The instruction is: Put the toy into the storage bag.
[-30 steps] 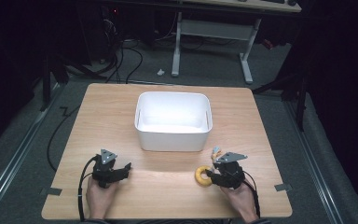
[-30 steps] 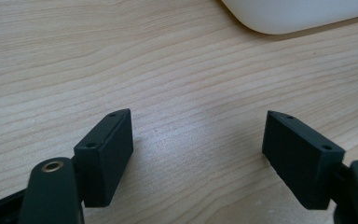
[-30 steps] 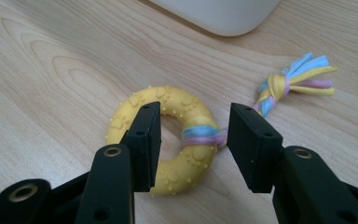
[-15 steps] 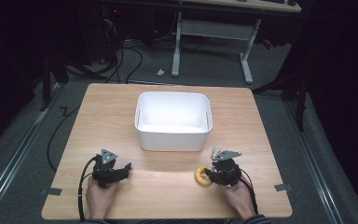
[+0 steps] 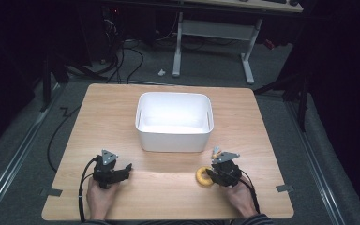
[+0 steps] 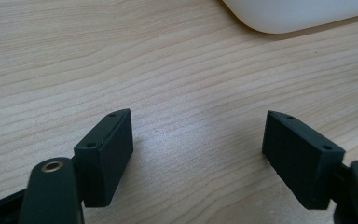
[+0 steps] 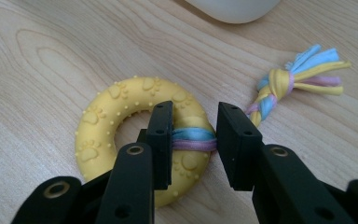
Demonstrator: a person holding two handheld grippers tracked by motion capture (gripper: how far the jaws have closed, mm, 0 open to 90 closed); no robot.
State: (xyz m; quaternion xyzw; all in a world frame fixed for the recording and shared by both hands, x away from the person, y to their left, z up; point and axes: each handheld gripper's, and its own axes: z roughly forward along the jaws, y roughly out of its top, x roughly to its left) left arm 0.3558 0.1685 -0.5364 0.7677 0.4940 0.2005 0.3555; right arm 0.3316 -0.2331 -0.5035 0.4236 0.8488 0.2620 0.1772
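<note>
Your right claw [image 7: 194,140] pinches the ring [image 7: 116,126] where the rope [image 7: 279,91] wraps it; that band could slip. Left claw [image 6: 198,158] gapes, empty.

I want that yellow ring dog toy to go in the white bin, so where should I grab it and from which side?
Grip the yellow ring toy across the band where the coloured rope wraps it, coming from above, as the right gripper does. The ring lies flat on the table, so its band offers two opposite faces; the braided tail is floppy.
</note>
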